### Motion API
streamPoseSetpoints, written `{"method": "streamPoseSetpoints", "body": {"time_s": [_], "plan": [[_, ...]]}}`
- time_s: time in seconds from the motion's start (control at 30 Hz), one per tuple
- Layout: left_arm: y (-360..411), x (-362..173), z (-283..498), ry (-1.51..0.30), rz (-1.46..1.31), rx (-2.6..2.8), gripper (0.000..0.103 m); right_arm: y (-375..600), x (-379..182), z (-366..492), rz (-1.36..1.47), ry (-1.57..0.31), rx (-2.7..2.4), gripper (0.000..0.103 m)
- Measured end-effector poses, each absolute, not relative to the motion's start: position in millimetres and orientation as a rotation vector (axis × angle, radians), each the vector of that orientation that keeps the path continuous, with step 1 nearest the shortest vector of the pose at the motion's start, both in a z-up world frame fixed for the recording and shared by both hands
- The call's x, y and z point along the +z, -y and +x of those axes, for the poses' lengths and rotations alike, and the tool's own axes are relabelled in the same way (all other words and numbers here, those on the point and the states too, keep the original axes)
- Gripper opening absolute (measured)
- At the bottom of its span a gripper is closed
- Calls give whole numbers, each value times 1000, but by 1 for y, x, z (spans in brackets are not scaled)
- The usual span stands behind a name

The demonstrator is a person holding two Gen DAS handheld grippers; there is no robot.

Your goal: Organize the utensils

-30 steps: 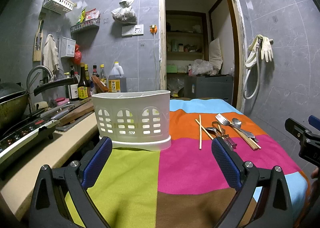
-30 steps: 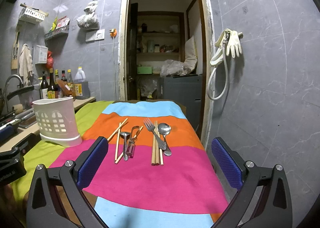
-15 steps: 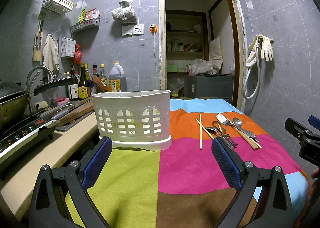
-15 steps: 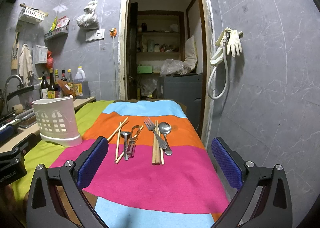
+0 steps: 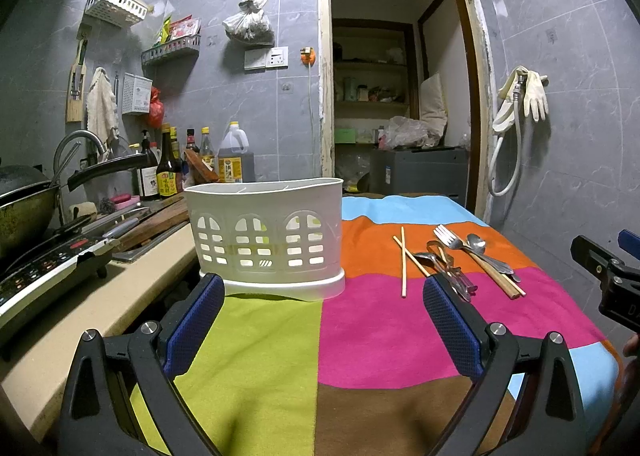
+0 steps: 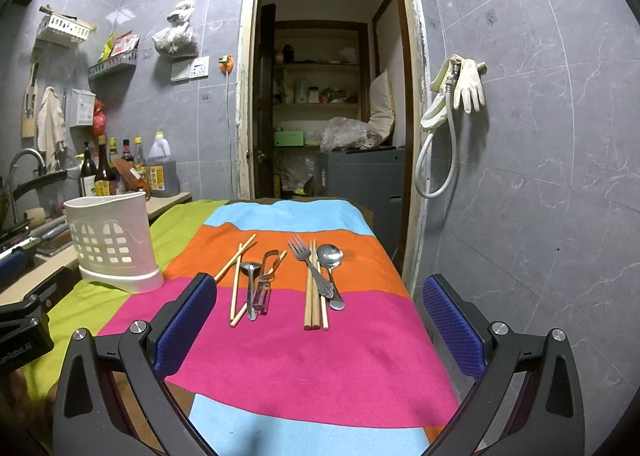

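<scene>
no utensil is collected yet: the left gripper (image 5: pixel 320 320) and right gripper (image 6: pixel 320 322) hover spread and empty, the metal and wooden utensils (image 6: pixel 316 276) lie mid-frame on the striped cloth (image 6: pixel 320 360), so next comes a reach and clamp, then transfer to the white slotted plastic caddy (image 6: pixel 112 242) at left.

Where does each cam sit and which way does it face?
Left wrist: on the left hand-held gripper, low over the cloth, facing the white basket; open fingers show, right hand-held gripper at the right edge.
Right wrist: on the right hand-held gripper, facing the fork, spoon and chopsticks; open fingers show.
Shared: basket, utensils, doorway.
</scene>
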State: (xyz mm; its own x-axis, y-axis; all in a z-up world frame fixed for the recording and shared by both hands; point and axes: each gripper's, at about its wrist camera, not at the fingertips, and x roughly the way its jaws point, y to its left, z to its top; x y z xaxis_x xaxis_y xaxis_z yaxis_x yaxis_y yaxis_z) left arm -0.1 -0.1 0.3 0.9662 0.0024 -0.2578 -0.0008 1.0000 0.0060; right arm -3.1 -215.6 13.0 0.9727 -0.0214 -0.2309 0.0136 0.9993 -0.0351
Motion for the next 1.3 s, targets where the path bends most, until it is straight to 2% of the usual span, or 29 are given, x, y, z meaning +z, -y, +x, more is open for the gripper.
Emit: {"method": "streamPoseSetpoints", "body": {"time_s": [1.03, 1.3], "plan": [[-8, -15, 3, -269, 10, -1, 98, 212, 2, 2, -30, -246, -15, 103], [-3, -4, 21, -278, 15, -25, 98, 214, 0, 5, -8, -228, -23, 103]]}}
